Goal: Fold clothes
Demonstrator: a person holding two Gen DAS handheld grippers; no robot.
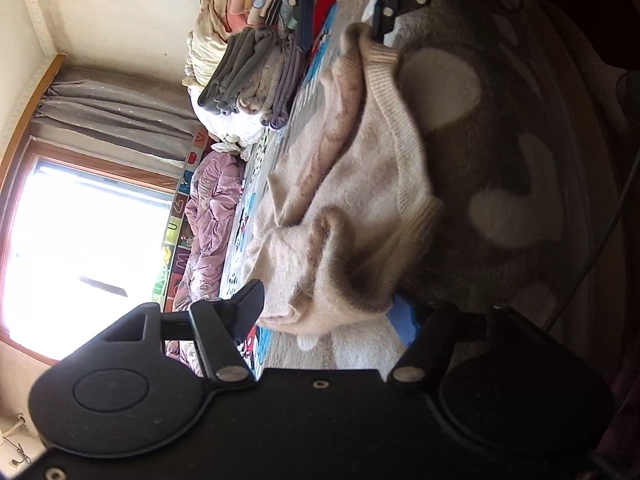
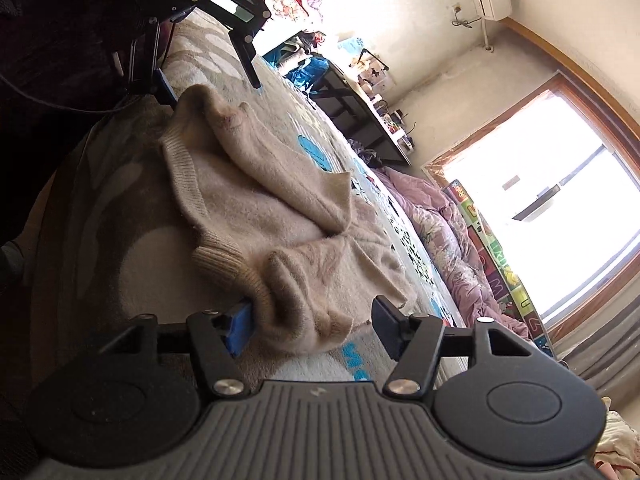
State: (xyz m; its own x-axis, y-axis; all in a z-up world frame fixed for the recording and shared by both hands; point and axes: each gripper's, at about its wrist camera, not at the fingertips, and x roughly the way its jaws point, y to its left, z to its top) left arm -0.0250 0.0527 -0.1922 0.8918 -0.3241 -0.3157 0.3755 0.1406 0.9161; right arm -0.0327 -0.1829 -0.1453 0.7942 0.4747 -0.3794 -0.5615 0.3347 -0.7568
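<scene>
Item: beige knit sweater (image 1: pixel 360 184), lying on the patterned bed blanket (image 1: pixel 500 128), rumpled, sleeves bunched, no neat fold visible. 
Left claw (image 1: pixel 332 308): jaws spread wide around a corner of the sweater, not clamped. 
Right claw (image 2: pixel 312 324): likewise wide open, straddling the opposite ribbed corner (contact with the blue pad cannot be confirmed). 
Stack of folded clothes (image 1: pixel 248 80) stands beyond on the bed. 
Status, judged: this garment barely begun; gripping and all folds remain.

Your right gripper (image 2: pixel 316 330) has its fingers (image 2: pixel 239 330) spread around the beige sweater's (image 2: pixel 272 208) bunched cuff. The sweater lies rumpled on the patterned bed (image 2: pixel 132 264), window (image 2: pixel 560 184) beyond.
</scene>
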